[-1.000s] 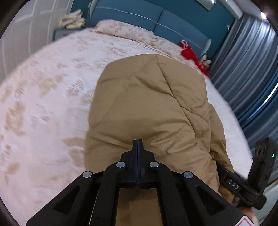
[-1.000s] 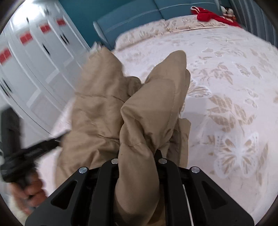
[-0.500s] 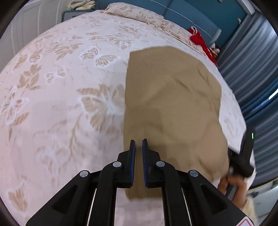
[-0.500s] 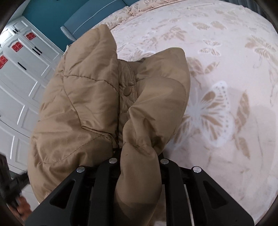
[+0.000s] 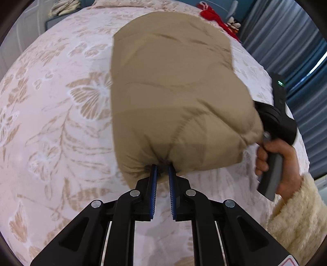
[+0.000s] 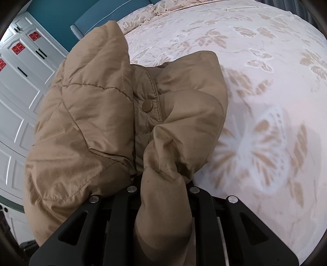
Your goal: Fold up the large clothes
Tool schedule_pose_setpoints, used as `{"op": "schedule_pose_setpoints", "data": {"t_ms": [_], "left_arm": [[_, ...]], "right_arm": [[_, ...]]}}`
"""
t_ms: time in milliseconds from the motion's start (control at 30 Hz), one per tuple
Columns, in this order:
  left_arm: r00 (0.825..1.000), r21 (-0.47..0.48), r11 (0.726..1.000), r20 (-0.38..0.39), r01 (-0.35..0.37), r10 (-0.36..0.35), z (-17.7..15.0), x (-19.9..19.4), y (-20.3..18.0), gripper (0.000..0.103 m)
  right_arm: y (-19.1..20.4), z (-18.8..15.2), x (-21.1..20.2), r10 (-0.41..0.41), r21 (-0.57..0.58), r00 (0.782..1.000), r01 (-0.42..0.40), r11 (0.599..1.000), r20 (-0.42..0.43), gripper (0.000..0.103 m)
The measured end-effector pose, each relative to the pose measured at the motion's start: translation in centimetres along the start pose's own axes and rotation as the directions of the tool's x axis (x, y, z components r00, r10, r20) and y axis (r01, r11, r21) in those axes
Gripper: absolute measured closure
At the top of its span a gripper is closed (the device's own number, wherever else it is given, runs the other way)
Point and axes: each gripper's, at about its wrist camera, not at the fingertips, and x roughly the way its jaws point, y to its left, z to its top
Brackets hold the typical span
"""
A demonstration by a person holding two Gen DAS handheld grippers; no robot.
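Bedroom around a patterned bed

Bedspread point(image 5: 61, 122) with tan butterflies; red toy point(image 5: 212, 15) near blue curtains point(image 5: 286, 41); white wardrobe point(image 6: 18, 81) beside a teal headboard point(image 6: 96, 20).

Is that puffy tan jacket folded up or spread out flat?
Folded, roughly. The tan quilted puffer jacket forms a compact doubled-over bundle on the butterfly-patterned bedspread, its layers bunched together in the right hand-held gripper.

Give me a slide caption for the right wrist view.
Right gripper clamps a bunched fold of the tan puffer jacket above the floral bedspread.
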Motion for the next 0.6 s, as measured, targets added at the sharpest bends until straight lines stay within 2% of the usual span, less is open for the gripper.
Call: {"op": "schedule_pose_setpoints", "data": {"t_ms": [267,433,600], "left_arm": [[0.997,-0.078,0.994,0.0,-0.081,0.081,1.8,3.0,1.2,0.091],[0.981,-0.086,0.979,0.034,-0.185,0.189,4.3,3.8,2.7,0.091],[0.97,-0.086,0.967,0.025,-0.238,0.241,5.3,4.1,2.7,0.091]], "right_arm": [[0.9,1.3,1.3,0.002,-0.022,1.0,-0.002,1.0,0.008,0.086],[1.5,1.8,2.0,-0.022,-0.065,1.0,0.023,0.998,0.02,0.085],[1.6,1.8,1.8,-0.041,-0.061,0.998,0.043,0.997,0.04,0.082]]}}
